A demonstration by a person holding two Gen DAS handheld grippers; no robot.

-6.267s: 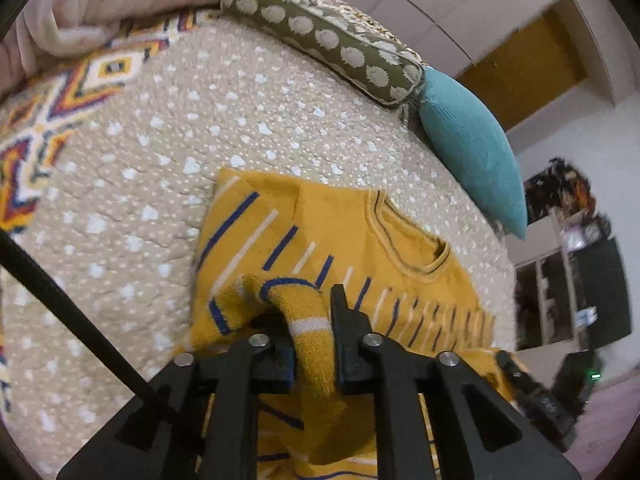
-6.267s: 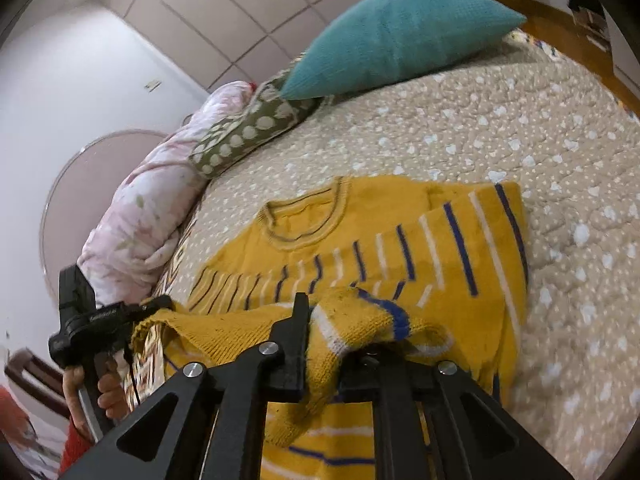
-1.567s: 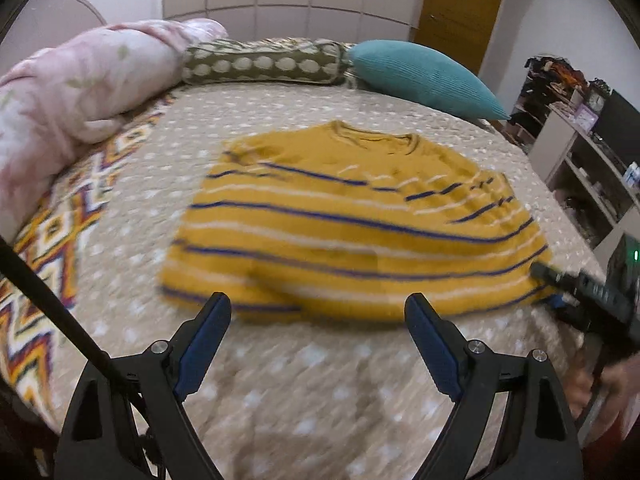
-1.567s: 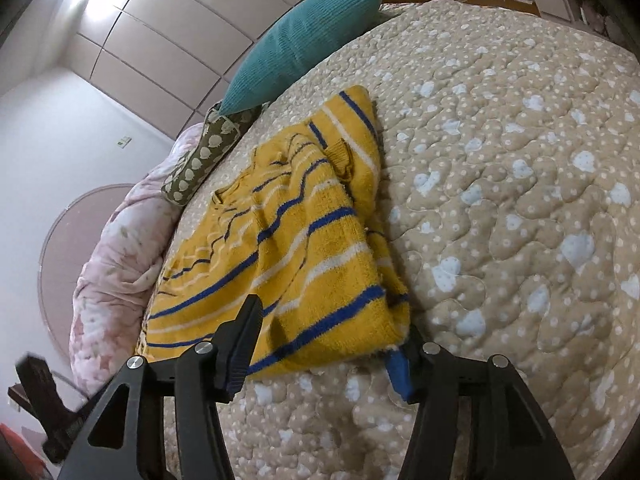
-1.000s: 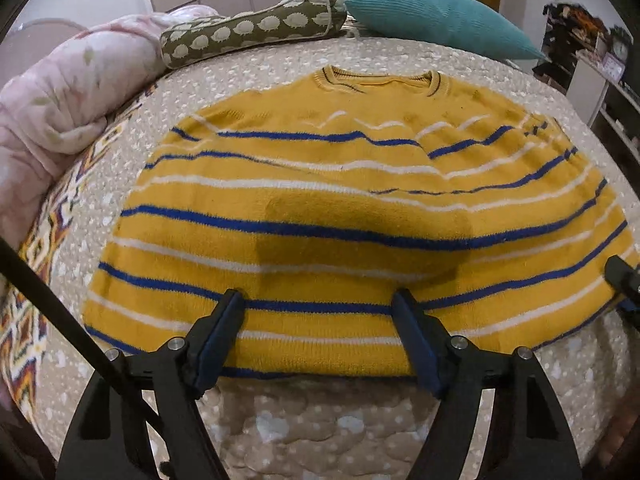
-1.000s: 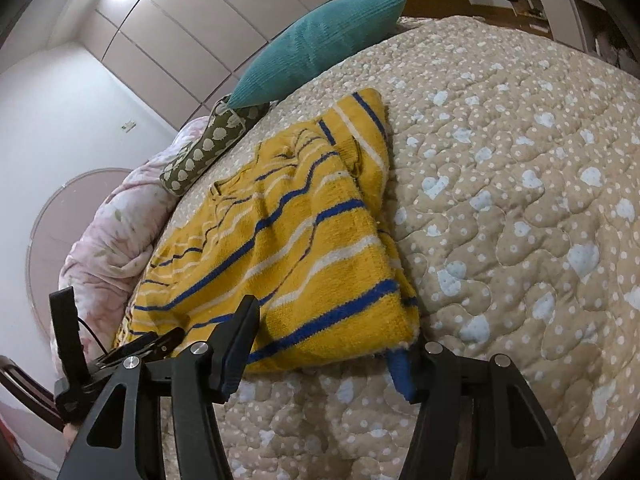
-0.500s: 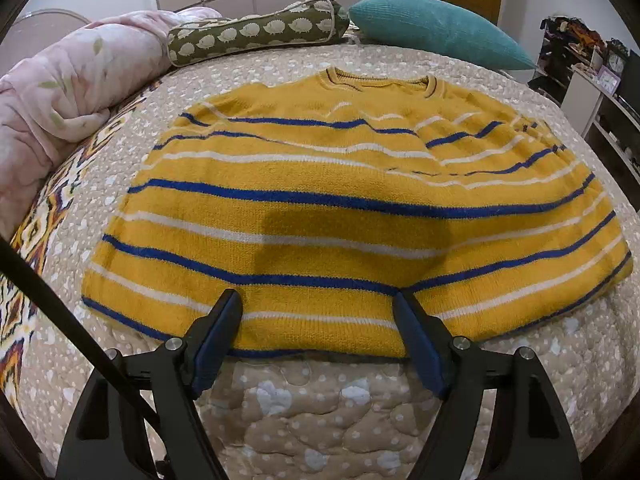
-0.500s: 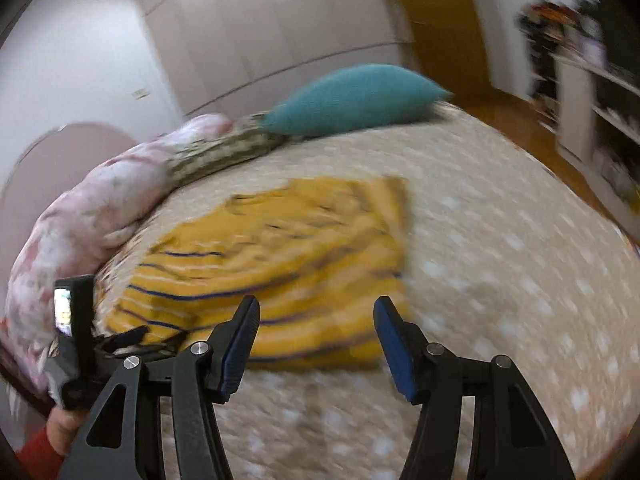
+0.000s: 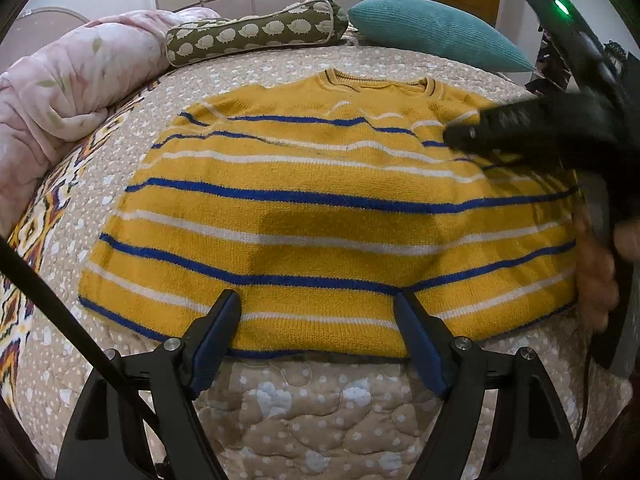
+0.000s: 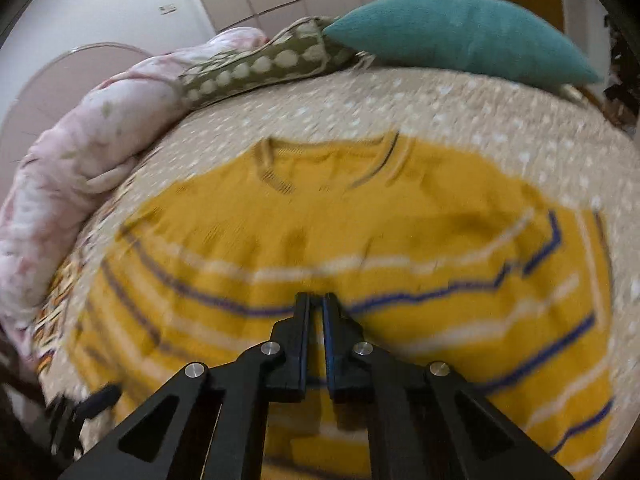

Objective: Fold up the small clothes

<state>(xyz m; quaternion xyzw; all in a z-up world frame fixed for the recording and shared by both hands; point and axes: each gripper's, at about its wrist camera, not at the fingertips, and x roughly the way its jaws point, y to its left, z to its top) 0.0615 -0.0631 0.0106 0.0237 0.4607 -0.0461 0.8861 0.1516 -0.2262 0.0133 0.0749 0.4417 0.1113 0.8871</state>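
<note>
Right gripper (image 10: 316, 300), wide apart half a second ago, is now hovering clenched and empty over the yellow striped sweater (image 9: 328, 208) lying flat on the quilted bed (image 9: 312, 412); left gripper (image 9: 320, 312) is waiting released at the hem, suggesting smoothing before another fold.

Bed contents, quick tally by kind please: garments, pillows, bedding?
Striped sweaters: 1
Pillows: 2, teal cushion and hedgehog-print bolster
Pink comforters: 1
Quilted bedspreads: 1
Total: 5
</note>
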